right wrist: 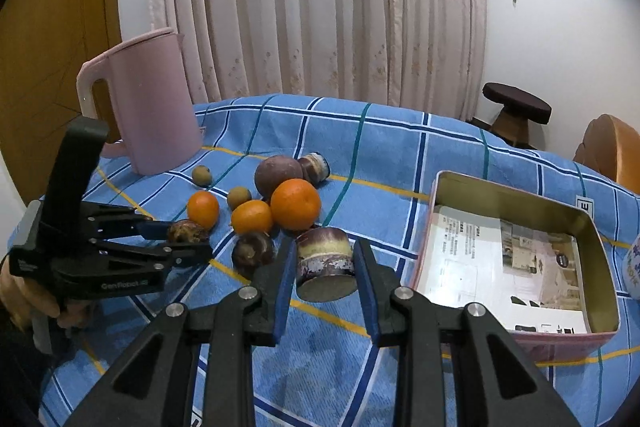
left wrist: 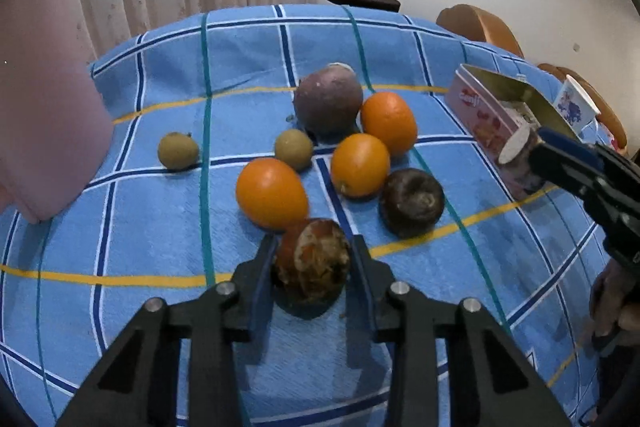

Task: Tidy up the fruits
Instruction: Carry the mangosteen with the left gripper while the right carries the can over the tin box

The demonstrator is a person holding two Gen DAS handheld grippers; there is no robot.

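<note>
Gripping left: our left gripper (left wrist: 313, 259) clamps a rotten fruit (left wrist: 316, 259).
Right: our right gripper (right wrist: 325, 267) holds a cane piece (right wrist: 325, 263) beside the tin (right wrist: 600, 247).

We see even, soft indoor light, short shadows under the oranges (left wrist: 272, 193), strong fisheye bending with black corners (the near kettle (left wrist: 48, 131) blurs).

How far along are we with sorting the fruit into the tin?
Nothing is sorted yet: the tin holds only a printed sheet.

In hand: the right tongs grip a purple cane piece beside the tin; the left tongs clamp a dark browned fruit near the pile.

Left on the cloth: three oranges, two longans, a large purple fruit, another dark fruit and a second cane piece.
</note>
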